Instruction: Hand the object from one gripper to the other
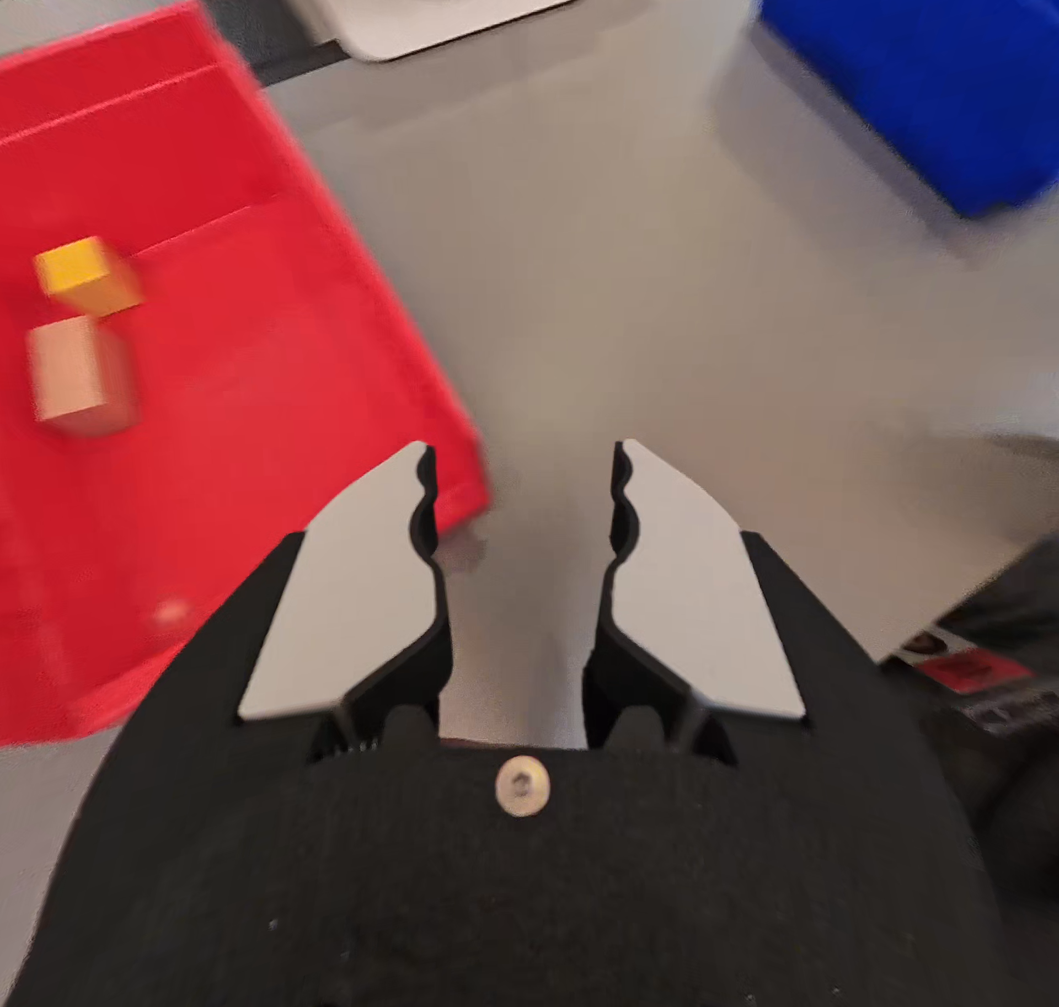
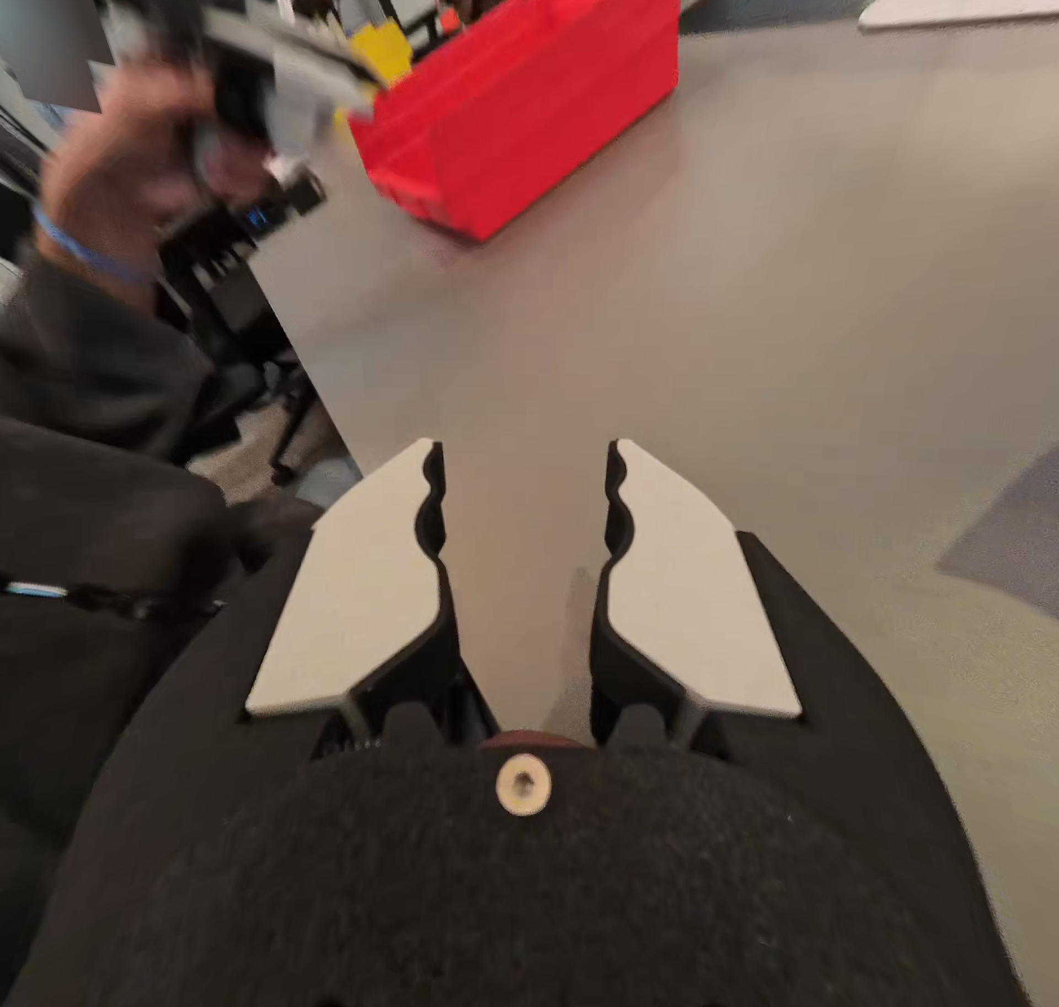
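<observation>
**A:** Start at the fingers. What are they doing?

**B:** The left gripper (image 1: 521,452) has its two grey-faced fingers spread apart with nothing between them. It hangs above the grey table (image 1: 601,303), tips just beside the near corner of a red bin (image 1: 240,349). The right gripper (image 2: 524,449) is likewise spread and empty, low over the same table near its edge.

**A:** So where is the object to be handed over?

**B:** Not yet picked up, as far as I can judge. Two small blocks lie in the red bin: a yellow block (image 1: 86,275) and a tan block (image 1: 77,372) just beside it, possibly touching. The view is blurred, so I cannot tell. Which one is meant, the task does not say.

**A:** Why is the left one placed there?

**B:** My reading is that it sits beside the bin with fingers apart so it can reach in for a block. The right one seems to wait well apart, ready to receive.

**A:** Anything further out?

**B:** A blue bin (image 1: 928,74) stands at the far right, and a white tray (image 1: 447,5) at the back edge. In the right wrist view a person's hand (image 2: 132,166) holds the other gripper, blurred, up beside the red bin.
</observation>
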The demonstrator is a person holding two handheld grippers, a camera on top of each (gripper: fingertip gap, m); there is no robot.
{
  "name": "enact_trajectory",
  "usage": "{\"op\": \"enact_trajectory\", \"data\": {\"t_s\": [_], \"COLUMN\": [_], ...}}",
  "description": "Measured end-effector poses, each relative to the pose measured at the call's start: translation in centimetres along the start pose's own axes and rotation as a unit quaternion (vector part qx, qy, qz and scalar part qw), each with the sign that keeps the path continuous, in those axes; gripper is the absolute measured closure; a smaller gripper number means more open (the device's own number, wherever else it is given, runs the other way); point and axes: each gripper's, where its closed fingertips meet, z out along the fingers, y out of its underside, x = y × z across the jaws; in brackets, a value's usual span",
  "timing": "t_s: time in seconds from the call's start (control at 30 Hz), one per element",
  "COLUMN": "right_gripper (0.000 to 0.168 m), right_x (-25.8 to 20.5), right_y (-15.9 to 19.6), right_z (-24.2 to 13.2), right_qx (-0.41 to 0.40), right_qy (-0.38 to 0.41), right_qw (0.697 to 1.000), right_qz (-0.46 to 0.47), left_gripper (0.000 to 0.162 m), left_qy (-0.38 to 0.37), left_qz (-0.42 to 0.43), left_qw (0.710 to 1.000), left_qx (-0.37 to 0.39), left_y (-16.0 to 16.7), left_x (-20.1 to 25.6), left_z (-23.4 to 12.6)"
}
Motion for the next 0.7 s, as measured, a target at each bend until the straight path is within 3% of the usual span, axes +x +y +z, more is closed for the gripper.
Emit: {"op": "enact_trajectory", "data": {"t_s": [0.13,0.3,0.43,0.53,0.63,0.67,0.7], "right_gripper": [0.118,0.118,0.118,0.119,0.119,0.119,0.119], "right_x": [-0.2,0.6,1.6,1.9,2.1,2.3,2.3], "right_y": [2.1,1.2,1.8,1.4,1.5,1.8,2.1], "right_z": [0.7,0.5,-0.3,-0.9,-1.0,-0.9,-0.8], "right_qx": [-0.004,0.016,0.014,0.020,0.025,0.019,0.014], "right_qy": [0.036,0.043,0.069,0.077,0.076,0.076,0.075], "right_qw": [0.998,0.997,0.995,0.994,0.995,0.995,0.996], "right_qz": [-0.055,-0.068,-0.071,-0.071,-0.067,-0.061,-0.056], "left_gripper": [0.102,0.103,0.104,0.099,0.099,0.103,0.117], "left_qy": [-0.035,-0.080,-0.054,-0.119,-0.129,-0.140,-0.150], "left_qz": [-0.074,-0.114,-0.183,-0.154,-0.139,-0.138,-0.140], "left_qw": [0.996,0.984,0.964,0.952,0.942,0.937,0.933], "left_qx": [-0.029,-0.112,-0.187,-0.239,-0.277,-0.290,-0.296], "left_y": [-4.9,-7.3,-5.1,-3.2,-1.8,-1.3,-0.9], "left_x": [-9.1,-20.0,-23.5,-25.8,-25.6,-25.8,-25.9], "left_z": [1.9,9.4,14.8,16.7,18.1,18.3,18.4]}}
